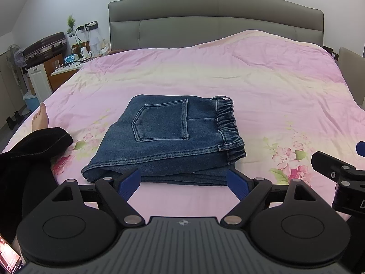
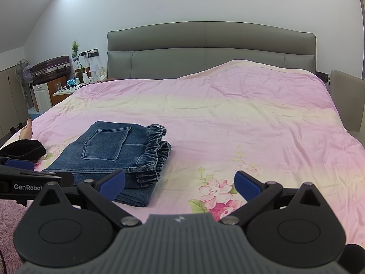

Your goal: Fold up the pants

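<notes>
Two claws hover over the bed (image 1: pixel 251 80). Left claw (image 1: pixel 183 180) gapes wide, empty, its blue tips hiding the near edge of the folded pants (image 1: pixel 164 137). Right claw (image 2: pixel 180 182), beside the pants, also spreads wide, holding nothing.

pink floral bedspread (image 2: pixel 228 114) | grey headboard (image 2: pixel 205 52) | suitcase (image 1: pixel 45 45) | fan (image 2: pixel 22 70)

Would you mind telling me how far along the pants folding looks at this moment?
It looks essentially done: the jeans lie as a compact folded stack on the pink bedspread, back pocket up, elastic waistband at the right. Nothing is in hand; the left gripper and right gripper are both open and empty. At most, tidying the uneven lower layer remains.
</notes>
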A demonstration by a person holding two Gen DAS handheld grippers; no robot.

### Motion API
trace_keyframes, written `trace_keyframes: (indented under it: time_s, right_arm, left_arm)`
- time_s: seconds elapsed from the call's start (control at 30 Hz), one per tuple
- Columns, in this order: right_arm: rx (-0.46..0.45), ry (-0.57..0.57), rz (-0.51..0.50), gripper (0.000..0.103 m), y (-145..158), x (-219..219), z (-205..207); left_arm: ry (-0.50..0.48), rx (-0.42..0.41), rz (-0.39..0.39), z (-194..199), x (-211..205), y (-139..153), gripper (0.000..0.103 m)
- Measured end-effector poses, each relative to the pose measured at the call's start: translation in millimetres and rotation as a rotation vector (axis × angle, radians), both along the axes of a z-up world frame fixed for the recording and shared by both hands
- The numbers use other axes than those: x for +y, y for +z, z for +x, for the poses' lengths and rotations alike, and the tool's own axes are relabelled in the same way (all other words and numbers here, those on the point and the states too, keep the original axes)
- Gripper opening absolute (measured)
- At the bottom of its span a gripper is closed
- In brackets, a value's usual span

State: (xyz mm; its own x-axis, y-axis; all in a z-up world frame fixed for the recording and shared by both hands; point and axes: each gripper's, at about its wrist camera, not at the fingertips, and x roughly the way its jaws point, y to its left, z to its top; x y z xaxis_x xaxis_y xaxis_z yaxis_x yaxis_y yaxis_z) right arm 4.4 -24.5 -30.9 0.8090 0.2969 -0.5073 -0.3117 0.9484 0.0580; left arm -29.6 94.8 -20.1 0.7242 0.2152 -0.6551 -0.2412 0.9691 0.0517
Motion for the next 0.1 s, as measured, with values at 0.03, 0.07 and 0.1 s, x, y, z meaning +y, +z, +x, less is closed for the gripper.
trace_keyframes:
  time_s: [0.03,0.07,0.1]
  right_arm:
    - [0.001,0.0,0.0,0.098,0.0,0.1,-0.1]
    - [0.003,-0.001,0.0,0.098,-0.1,0.3,0.1]
    - [0.005,-0.002,0.001,0.098,-0.1,0.2,0.8]
  left_arm:
    - [-0.001,-0.001,0.001,0.2,-0.1,-0.1,0.099]
    - [0.0,-0.001,0.002,0.4,0.0,-0.1,0.099]
    - [0.0,-0.001,0.0,0.5,0.0,-0.2,0.099]
